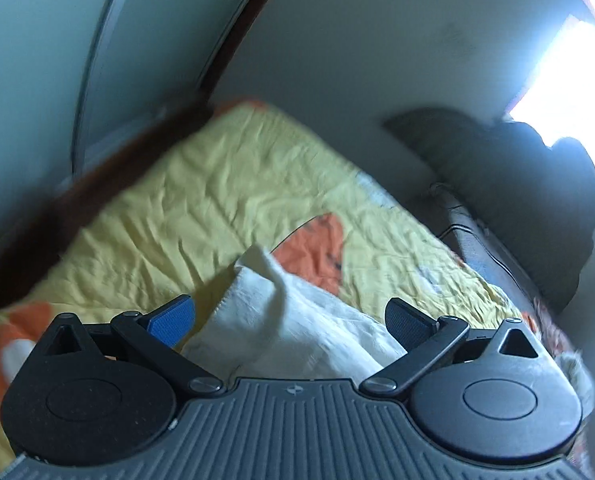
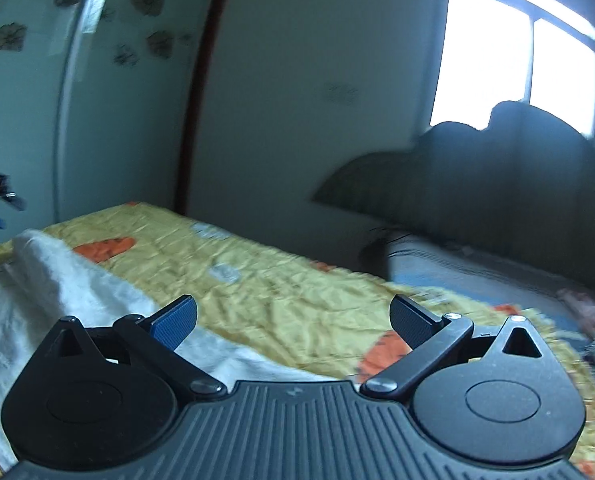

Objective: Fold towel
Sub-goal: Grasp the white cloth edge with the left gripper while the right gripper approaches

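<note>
Both sets of jaws stand spread wide with nothing between them: the left gripper (image 1: 289, 316) hangs just above the white towel (image 1: 297, 328), and the right gripper (image 2: 293, 320) is over the towel's right-hand margin, where white cloth gives way to the bed cover.

The towel lies rumpled on the yellow and orange bedspread (image 1: 185, 196), with one corner (image 1: 263, 264) standing up in a soft peak just ahead of the left jaws. That raised corner looks like the natural thing to take. Judging by the loose heap, no tidy fold is made yet, so the work in hand is probably to get hold of two corners and draw the cloth flat. A clean pinch should catch the towel alone, as the wrinkled bedspread beneath could easily come up with it. The right gripper would need to drop lower and shift left to meet an edge.

Further off, the bed is bare and offers room to spread. Beyond it stand a dark wooden frame (image 1: 109, 168), a heap of dark bedding (image 2: 497, 184) near the bright window (image 2: 509, 56), and a pale wardrobe door (image 2: 29, 92).
</note>
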Available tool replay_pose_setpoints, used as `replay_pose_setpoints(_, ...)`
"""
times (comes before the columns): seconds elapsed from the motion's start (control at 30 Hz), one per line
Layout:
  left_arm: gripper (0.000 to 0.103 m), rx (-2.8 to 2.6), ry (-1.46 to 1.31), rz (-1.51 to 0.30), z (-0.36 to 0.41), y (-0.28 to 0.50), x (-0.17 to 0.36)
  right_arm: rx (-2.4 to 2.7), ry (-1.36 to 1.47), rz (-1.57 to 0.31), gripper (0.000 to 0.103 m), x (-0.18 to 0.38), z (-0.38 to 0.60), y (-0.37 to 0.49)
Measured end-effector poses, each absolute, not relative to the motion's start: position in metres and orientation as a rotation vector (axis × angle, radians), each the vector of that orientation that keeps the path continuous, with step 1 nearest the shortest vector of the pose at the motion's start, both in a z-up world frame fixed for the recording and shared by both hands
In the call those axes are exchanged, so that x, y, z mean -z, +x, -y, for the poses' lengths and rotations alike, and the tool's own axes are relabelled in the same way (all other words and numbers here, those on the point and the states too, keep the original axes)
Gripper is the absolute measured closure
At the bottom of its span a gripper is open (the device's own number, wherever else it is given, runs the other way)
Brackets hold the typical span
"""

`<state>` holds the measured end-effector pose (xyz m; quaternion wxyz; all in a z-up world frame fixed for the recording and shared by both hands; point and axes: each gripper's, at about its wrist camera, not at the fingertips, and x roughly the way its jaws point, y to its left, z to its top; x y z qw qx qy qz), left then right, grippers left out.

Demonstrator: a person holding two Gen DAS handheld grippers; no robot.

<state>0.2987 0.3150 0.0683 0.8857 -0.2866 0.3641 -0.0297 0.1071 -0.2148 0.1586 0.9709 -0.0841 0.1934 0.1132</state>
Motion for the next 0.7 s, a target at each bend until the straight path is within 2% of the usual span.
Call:
replay_pose_setpoints(0.3,0.002,0.207,-0.595,-1.012,-0.308,0.371,-0.02,-0.318,-0.179,-0.463,0.0,-0.12,0.186,0.164)
replay_pose_setpoints(0.53,0.005,0.214,-0.555,-1.061,-0.301,0.405,-0.007,-0.348,-0.193,-0.495,0.0,-0.101,0.173,0.191)
replay_pose_setpoints(0.6,0.021,0.221,-0.531,-1.062,-0.299,0.411,-0.007,-0.362,-0.195,-0.498,0.0,-0.099,0.171,0.195)
replay_pose_setpoints(0.63,0.048,0.212,-0.506,-1.07,-0.297,0.414,-0.006,-0.374,-0.19,-0.5,0.0,-0.097,0.171,0.199)
replay_pose_setpoints(0.67,0.063,0.195,-0.468,-1.081,-0.296,0.415,-0.005,-0.385,-0.183,-0.499,0.0,-0.096,0.171,0.201)
replay_pose_setpoints(0.7,0.072,0.189,-0.429,-1.077,-0.294,0.415,-0.005,-0.394,-0.177,-0.498,0.0,-0.095,0.171,0.203)
